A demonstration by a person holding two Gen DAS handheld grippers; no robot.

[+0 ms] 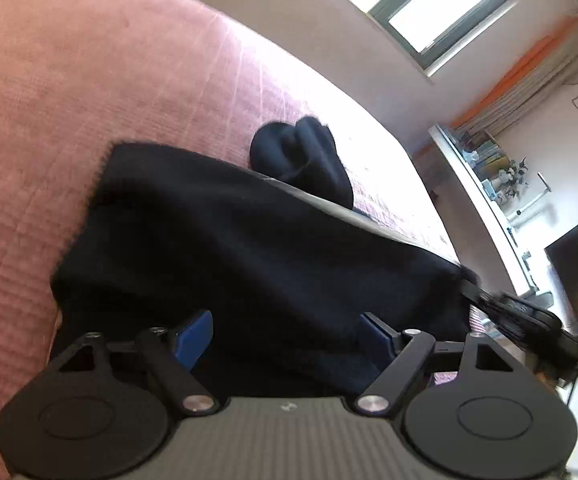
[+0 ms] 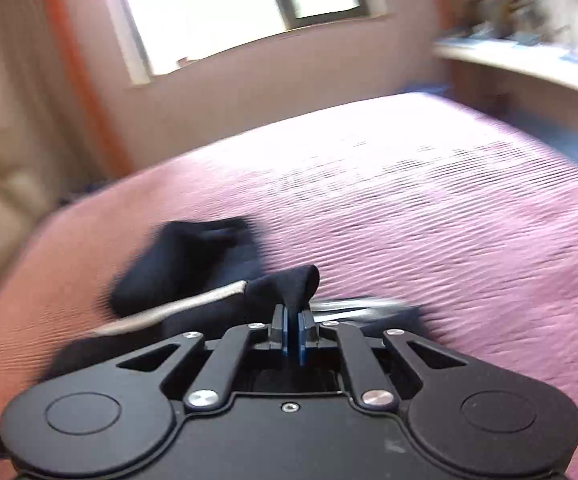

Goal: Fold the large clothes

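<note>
Spread wide, left gripper with blue pads parted, dark navy fabric garment draped across the gap between them. Clenched on a raised fold of that garment, right gripper, pale stripe trailing off to its left. Beyond both, open pink ribbed bedspread, bare ahead and rightward to the mattress edge. Ahead, a bright window.

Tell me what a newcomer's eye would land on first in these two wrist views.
First, the dark navy garment spread over the pink bedspread, filling the middle of the left wrist view between the wide-open left tongs. Next, the right tongs shut on a raised fold of that garment, low in the right wrist view. Behind, a bright window glares on the far wall.
</note>
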